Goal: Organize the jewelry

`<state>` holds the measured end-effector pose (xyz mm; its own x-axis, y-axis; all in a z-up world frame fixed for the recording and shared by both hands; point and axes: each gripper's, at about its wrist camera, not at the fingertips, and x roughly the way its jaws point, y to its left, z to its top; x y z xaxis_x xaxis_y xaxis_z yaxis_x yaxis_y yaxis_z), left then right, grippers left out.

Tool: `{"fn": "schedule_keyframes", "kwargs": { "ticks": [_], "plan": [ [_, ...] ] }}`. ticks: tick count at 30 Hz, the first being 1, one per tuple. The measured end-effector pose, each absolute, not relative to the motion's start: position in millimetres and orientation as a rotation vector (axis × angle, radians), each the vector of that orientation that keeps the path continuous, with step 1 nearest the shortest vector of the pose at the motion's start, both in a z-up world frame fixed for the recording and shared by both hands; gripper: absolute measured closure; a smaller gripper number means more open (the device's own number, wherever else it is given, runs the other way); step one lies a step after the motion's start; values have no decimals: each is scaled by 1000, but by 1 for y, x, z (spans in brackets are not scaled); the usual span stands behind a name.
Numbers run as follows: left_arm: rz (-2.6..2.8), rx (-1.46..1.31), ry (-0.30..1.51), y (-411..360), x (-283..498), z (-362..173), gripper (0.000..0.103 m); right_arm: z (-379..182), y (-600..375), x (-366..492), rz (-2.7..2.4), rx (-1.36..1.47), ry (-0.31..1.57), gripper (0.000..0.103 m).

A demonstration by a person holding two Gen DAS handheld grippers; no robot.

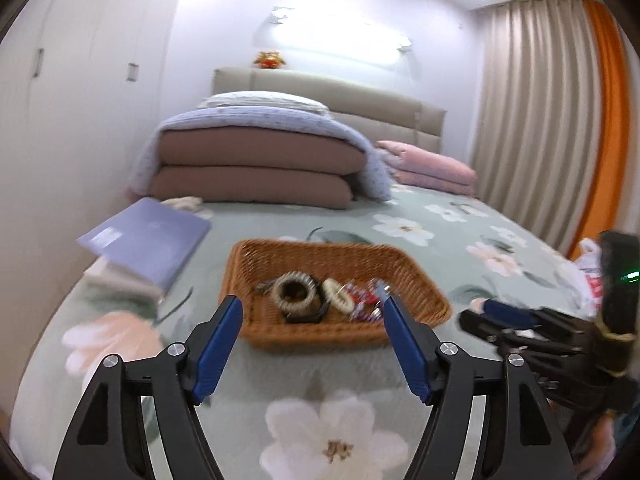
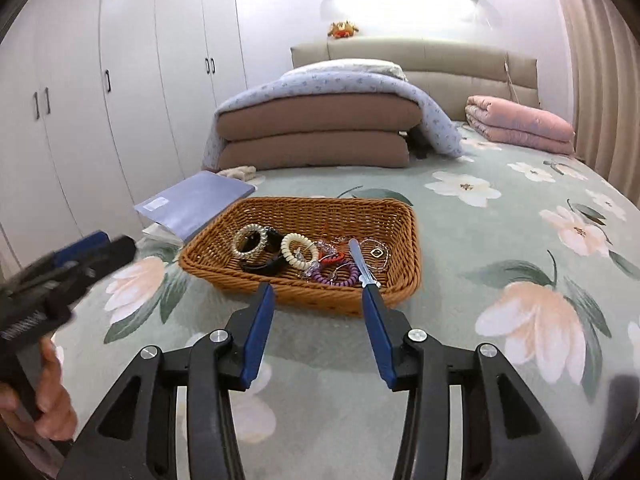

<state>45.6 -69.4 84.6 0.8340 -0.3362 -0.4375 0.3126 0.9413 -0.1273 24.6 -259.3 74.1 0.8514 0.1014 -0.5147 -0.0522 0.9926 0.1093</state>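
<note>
Basket (image 2: 304,240) mid-bed, long axis across, jewelry (image 2: 312,256) heaped inside. Straight ahead of right gripper (image 2: 318,292), tips at near rim, spread wide, empty. Left gripper (image 1: 312,304) likewise spread, empty, near rim. Both about equally near.

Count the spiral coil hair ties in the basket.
2: a cream hair tie in the middle of the basket, and a purple hair tie near the front rim. The tangle may hide more.
</note>
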Motion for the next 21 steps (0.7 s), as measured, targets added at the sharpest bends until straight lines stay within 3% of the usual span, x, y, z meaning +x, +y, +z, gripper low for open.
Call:
{"fn": "schedule_keyframes", "kwargs": {
  "ticks": [1, 5, 21],
  "plan": [
    [-327, -46, 470, -70, 42, 82, 29, 74, -258, 21, 68, 75, 537, 53],
    [-270, -10, 447, -77, 34, 73, 29, 72, -249, 15, 19, 14, 506, 33],
    [-213, 8, 496, -81, 37, 53, 29, 57, -250, 13, -33, 10, 522, 33]
  ]
}}
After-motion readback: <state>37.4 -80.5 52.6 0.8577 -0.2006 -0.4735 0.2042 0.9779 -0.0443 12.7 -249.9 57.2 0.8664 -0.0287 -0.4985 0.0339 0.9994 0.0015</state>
